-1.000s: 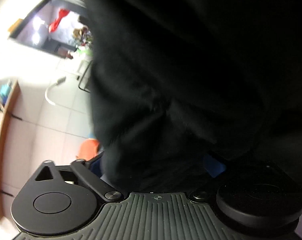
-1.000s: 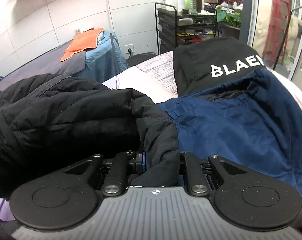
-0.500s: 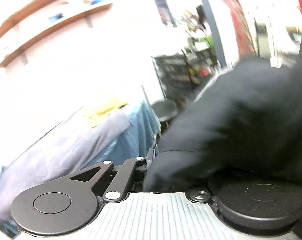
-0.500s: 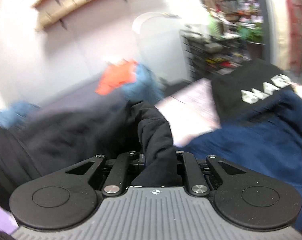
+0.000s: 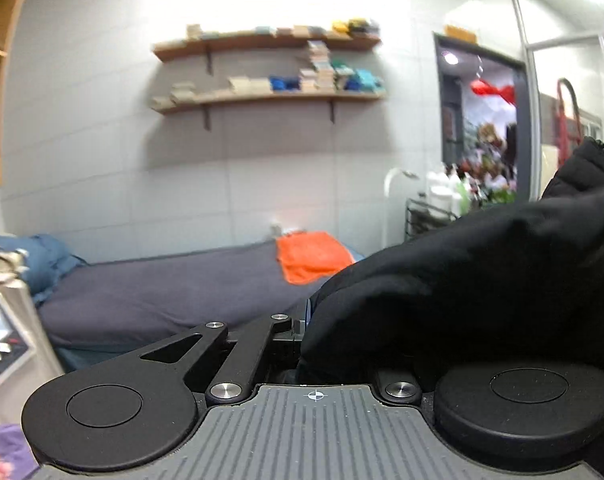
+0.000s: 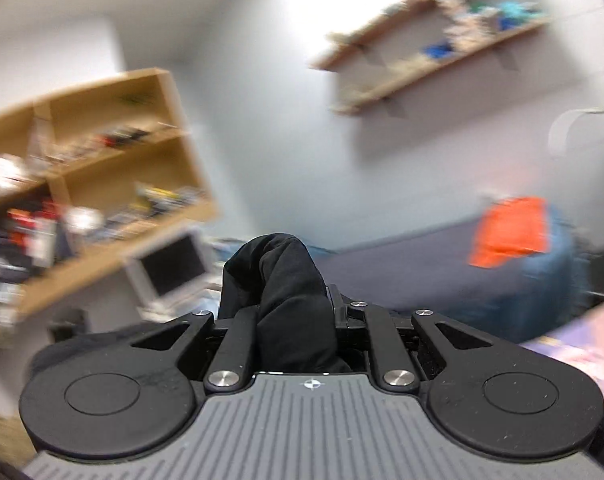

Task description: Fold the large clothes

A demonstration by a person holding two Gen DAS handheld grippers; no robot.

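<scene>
A black padded jacket (image 5: 481, 280) fills the right half of the left wrist view and drapes over the right side of my left gripper (image 5: 305, 332), which is shut on its fabric. In the right wrist view a bunched fold of the same black jacket (image 6: 286, 292) stands up between the jaws of my right gripper (image 6: 298, 320), which is shut on it. Both grippers are raised and look out at the room. The fingertips of both are hidden by the cloth.
A bed with a grey cover (image 5: 174, 292) and an orange cloth (image 5: 309, 256) lies ahead. Wall shelves (image 5: 270, 92) hang above it. A wooden bookcase (image 6: 82, 184) and a monitor (image 6: 170, 268) stand at the left. A metal rack (image 5: 433, 212) stands at the right.
Both grippers have swung upward with the black jacket. The clothes pile with the navy garment has left the right wrist view, and both views now face the wall and shelves.
</scene>
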